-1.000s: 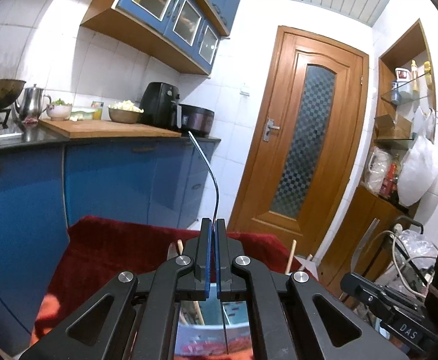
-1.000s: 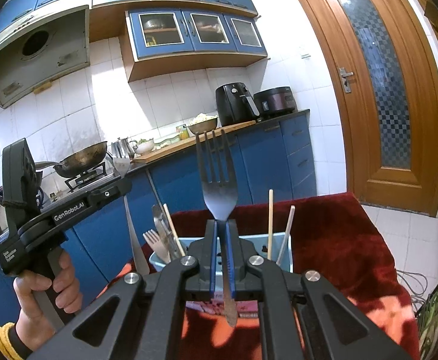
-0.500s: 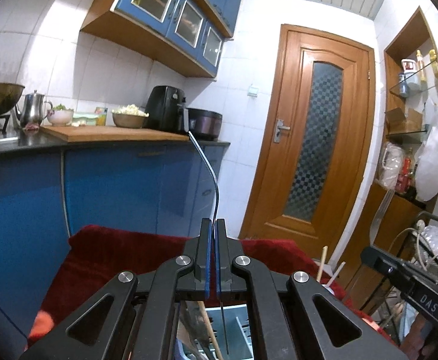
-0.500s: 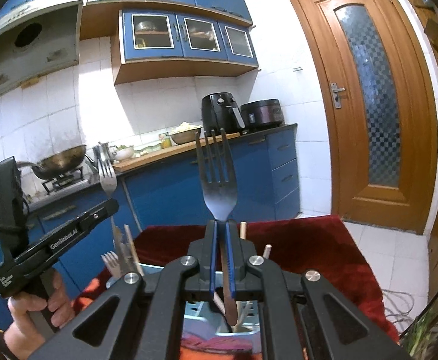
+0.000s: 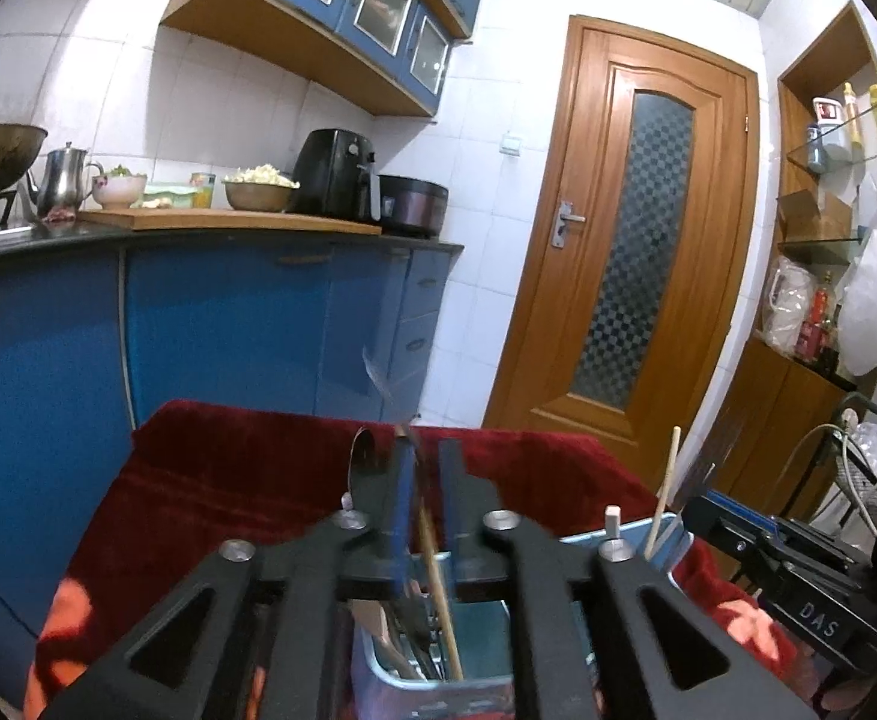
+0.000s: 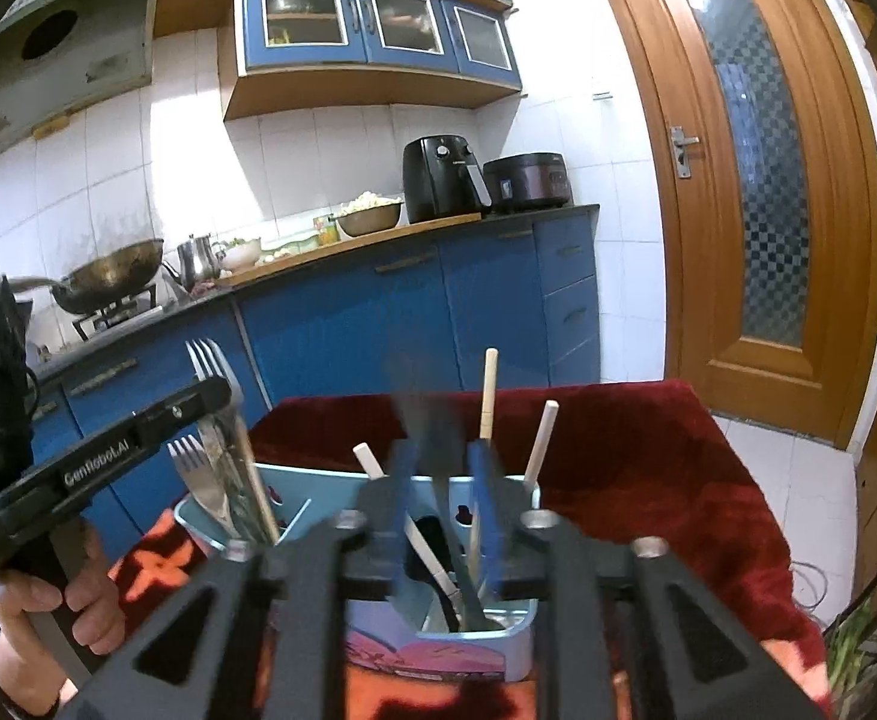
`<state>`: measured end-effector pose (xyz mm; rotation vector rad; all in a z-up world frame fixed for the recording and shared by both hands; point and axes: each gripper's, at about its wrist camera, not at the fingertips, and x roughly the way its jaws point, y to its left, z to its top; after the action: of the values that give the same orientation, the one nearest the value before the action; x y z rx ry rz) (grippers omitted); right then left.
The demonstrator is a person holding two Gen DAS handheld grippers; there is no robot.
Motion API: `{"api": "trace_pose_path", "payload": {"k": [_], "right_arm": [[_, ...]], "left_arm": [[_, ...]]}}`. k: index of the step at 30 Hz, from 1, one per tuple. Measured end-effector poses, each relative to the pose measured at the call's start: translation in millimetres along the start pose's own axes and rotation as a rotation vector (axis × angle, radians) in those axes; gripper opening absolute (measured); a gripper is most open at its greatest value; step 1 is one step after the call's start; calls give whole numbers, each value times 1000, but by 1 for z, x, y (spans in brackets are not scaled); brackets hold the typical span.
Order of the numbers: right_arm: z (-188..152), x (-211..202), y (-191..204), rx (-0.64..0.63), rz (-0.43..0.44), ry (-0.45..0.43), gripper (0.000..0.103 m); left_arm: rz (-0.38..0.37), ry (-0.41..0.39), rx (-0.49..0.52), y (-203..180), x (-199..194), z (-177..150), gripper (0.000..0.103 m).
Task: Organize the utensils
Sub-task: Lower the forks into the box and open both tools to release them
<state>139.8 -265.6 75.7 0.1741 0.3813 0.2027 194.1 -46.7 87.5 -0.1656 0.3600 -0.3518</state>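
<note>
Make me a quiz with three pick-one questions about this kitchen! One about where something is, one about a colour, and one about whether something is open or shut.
1. Where does the utensil holder stand?
A) on the red cloth
B) on the stove
C) on the floor tiles

2. What colour are the lower cabinets?
A) green
B) blue
C) white

3. How is the wooden door?
A) wide open
B) half open
C) shut

Answers:
1 A, because the holder's base rests on the red cloth, which spreads out all around it.
2 B, because the cabinet fronts under the counter are plainly blue.
3 C, because the door sits flush in its frame with no gap showing.
</note>
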Motion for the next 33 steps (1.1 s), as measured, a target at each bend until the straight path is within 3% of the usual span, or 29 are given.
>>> {"api": "trace_pose_path", "payload": {"k": [1, 4, 18, 33], "right_arm": [[1, -2, 0, 6, 3, -4, 34], [3, -9, 2, 4, -1, -19, 34], [1, -60, 24, -7, 20, -59, 34], [-33, -117, 48, 8, 40, -50, 34]], "left_arm": [[-3, -1, -1, 0, -2, 0, 28], [-2, -7, 11, -3, -10, 0, 35], [35, 0, 48, -11, -59, -1, 36], [67, 12, 69, -12, -125, -23, 36]]}}
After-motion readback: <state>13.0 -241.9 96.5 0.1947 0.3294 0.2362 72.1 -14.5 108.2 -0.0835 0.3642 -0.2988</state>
